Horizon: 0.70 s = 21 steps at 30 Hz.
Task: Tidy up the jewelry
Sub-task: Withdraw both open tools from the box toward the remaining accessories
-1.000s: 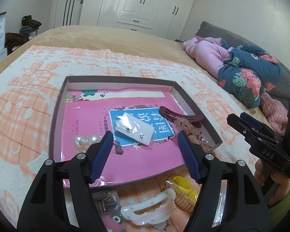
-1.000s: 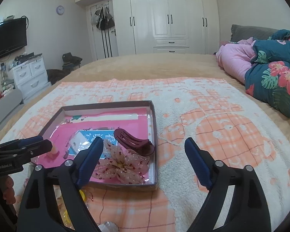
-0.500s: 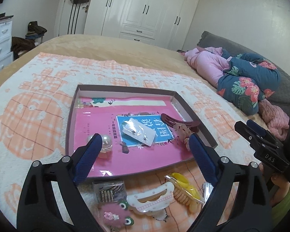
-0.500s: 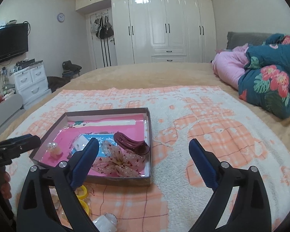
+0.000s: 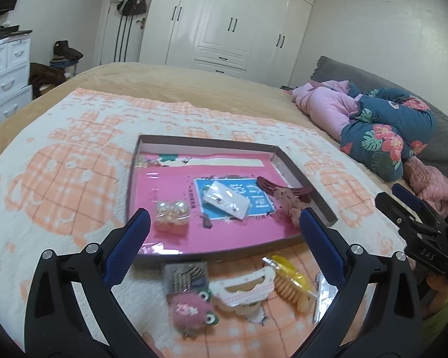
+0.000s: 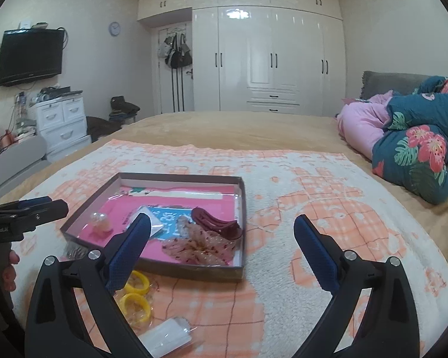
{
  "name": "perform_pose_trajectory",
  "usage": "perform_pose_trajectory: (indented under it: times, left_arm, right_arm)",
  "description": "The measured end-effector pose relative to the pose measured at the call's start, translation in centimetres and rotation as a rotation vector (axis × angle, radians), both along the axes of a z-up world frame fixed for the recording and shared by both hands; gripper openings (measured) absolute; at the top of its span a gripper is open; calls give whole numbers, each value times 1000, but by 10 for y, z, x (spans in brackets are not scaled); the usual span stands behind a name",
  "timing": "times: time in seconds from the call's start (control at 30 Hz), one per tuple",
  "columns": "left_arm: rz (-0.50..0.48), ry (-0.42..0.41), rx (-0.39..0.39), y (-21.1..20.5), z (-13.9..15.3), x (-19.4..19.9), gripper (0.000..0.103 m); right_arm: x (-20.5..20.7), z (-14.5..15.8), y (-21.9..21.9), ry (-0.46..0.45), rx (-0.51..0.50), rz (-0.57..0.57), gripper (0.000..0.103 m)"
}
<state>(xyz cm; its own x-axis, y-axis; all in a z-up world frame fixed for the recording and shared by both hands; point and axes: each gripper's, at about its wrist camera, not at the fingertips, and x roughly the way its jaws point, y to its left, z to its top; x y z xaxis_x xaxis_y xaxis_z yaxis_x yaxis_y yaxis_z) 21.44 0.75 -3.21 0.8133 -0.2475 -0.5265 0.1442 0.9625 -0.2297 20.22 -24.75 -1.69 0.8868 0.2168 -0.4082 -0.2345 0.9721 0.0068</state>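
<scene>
"DAS" on right tongs [image 5: 415, 217]; Chinese characters on blue label [image 5: 255, 198], unreadable.

We look from both wrists, low and close, slightly downward across the bed toward the wardrobe [image 6: 268, 59]. Both views share the tray [image 5: 295, 176], our left view from its near edge, our right from its right corner [image 6: 242, 271].

White wardrobe [image 6: 265, 59], wall television [image 6: 30, 55], floral quilt [image 6: 418, 149] on the bed
</scene>
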Motion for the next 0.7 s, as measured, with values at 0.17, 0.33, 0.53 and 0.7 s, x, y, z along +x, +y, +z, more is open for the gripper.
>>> perform_pose_trajectory:
  times: [0.17, 0.33, 0.53, 0.7]
  left_arm:
    - [28, 4, 6, 10, -1, -8, 91]
    - [47, 5, 20, 16, -2, -17, 91]
    - [59, 8, 41, 19, -4, -26, 91]
    - [71, 11, 50, 23, -6, -34, 91]
  right_arm:
    - [-12, 0, 12, -10, -31, 45, 94]
    - [-21, -1, 22, -7, -47, 87, 94]
    - [-29, -5, 33, 16, -57, 134, 94]
    - [-34, -11, 40, 28, -74, 164, 94]
